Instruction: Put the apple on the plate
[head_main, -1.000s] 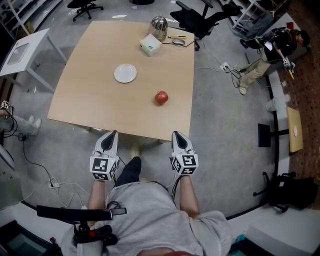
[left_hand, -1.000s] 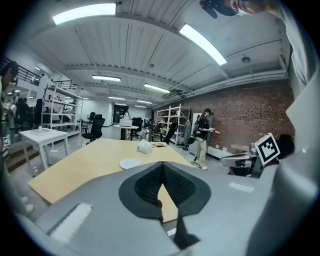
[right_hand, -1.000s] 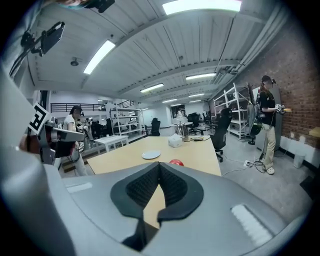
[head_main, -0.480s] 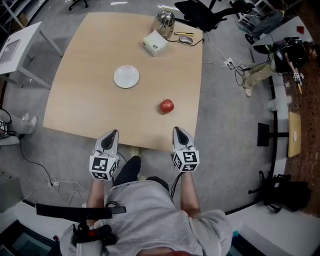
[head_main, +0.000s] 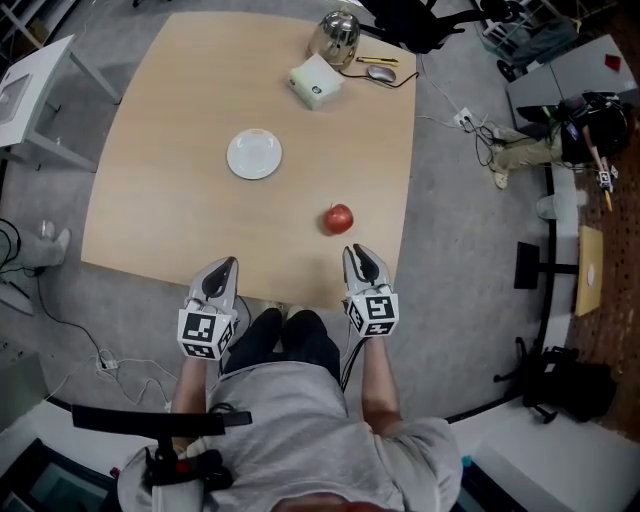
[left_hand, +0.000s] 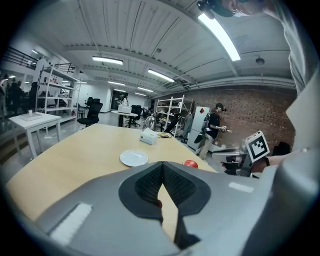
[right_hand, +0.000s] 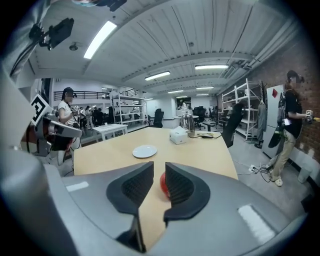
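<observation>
Round red apple (head_main: 339, 218) lay just beyond right gripper (head_main: 358, 256) — jaws had just been opening, narrowly apart, empty, left gripper (head_main: 222, 270) closed, empty.

right gripper (head_main: 358, 253) jaws opening, empty, nearer apple (head_main: 338, 218), left gripper (head_main: 224, 265) advanced

A pale wooden table (head_main: 200, 220) stands on a grey floor (head_main: 470, 260). At its far end a shiny metal kettle (head_main: 334, 38) stands just beside a white box (head_main: 316, 81), with a computer mouse (head_main: 381, 72) and a yellow pen (head_main: 352, 62) near them. A small white table (head_main: 35, 90) stands to the left, and a black office chair (head_main: 410, 18) beyond the far edge. A person (head_main: 555, 140) is off to the right, near a brick wall (left_hand: 260, 110).
</observation>
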